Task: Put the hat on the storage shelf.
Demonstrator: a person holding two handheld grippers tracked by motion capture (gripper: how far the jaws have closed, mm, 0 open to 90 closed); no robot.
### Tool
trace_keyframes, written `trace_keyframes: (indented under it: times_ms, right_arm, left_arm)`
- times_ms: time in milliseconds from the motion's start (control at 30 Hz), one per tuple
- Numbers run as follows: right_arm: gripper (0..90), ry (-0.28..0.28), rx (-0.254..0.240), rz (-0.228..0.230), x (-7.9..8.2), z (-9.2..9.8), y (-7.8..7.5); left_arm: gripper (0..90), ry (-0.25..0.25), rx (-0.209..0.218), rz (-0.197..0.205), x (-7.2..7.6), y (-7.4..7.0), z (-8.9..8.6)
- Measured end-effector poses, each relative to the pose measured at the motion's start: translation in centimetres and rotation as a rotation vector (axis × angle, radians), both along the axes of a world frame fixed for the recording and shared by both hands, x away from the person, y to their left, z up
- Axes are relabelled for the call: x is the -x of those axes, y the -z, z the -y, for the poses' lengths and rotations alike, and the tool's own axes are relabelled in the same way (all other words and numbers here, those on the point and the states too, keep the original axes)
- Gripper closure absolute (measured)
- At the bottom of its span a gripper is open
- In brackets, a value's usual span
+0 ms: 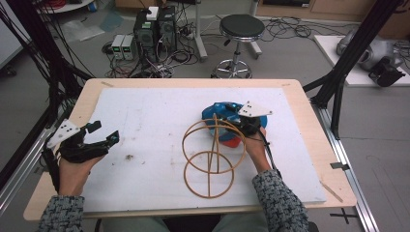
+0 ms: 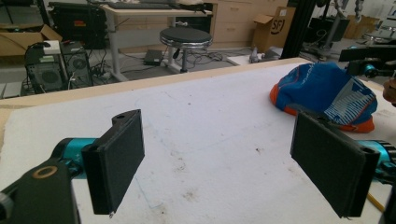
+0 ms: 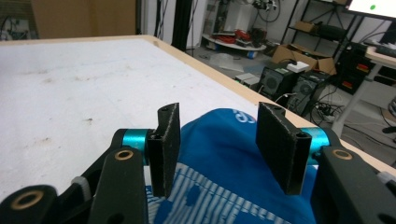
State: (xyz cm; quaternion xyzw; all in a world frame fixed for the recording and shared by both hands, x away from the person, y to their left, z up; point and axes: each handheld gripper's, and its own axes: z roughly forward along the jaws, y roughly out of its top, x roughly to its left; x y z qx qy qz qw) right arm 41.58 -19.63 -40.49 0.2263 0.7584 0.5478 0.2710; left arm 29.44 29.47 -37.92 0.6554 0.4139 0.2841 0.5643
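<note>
Broadly, the counter (image 1: 300,96) carries a white mat (image 1: 154,125). Near its middle stands a wooden hoop frame (image 1: 212,159), and a blue and orange cap (image 1: 223,126) lies just behind it. The right gripper (image 3: 218,149) hangs over the cap, jaws apart and clear of the cloth. The left gripper (image 2: 233,168) rests at the mat's left edge, wide open.

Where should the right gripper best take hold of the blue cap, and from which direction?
Probably the raised blue crown of the blue cap, from above. The soft fabric bulges up between the jaws of the right gripper, which stand apart over it, so it can be pinched. The wooden hoop stand blocks the near side.
</note>
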Motion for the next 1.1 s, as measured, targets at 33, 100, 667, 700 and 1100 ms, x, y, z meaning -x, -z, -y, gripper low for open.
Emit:
trace_keyframes:
  times_ms: [33,100,667,700,1100]
  right_arm:
    - [49.5,0.001,0.017,0.006,0.0,-0.3,0.1]
    - [49.4,0.007,0.028,0.010,-0.1,-0.5,0.3]
    - [80.4,0.059,0.118,-0.020,-0.7,-1.6,0.7]
    - [85.1,0.053,0.124,-0.028,-0.7,-1.7,0.7]
    - [89.4,0.084,0.029,-0.058,-0.8,-0.7,-0.4]
  left_arm:
    - [17.7,-0.001,-0.001,0.000,0.0,0.0,0.0]
    - [17.8,0.001,-0.001,0.000,0.0,0.0,0.0]
    - [17.8,0.002,-0.001,0.001,0.0,0.0,0.0]
    - [17.7,0.002,0.000,0.001,0.0,0.0,0.0]
    - [17.8,0.001,-0.001,0.001,0.0,0.0,0.0]
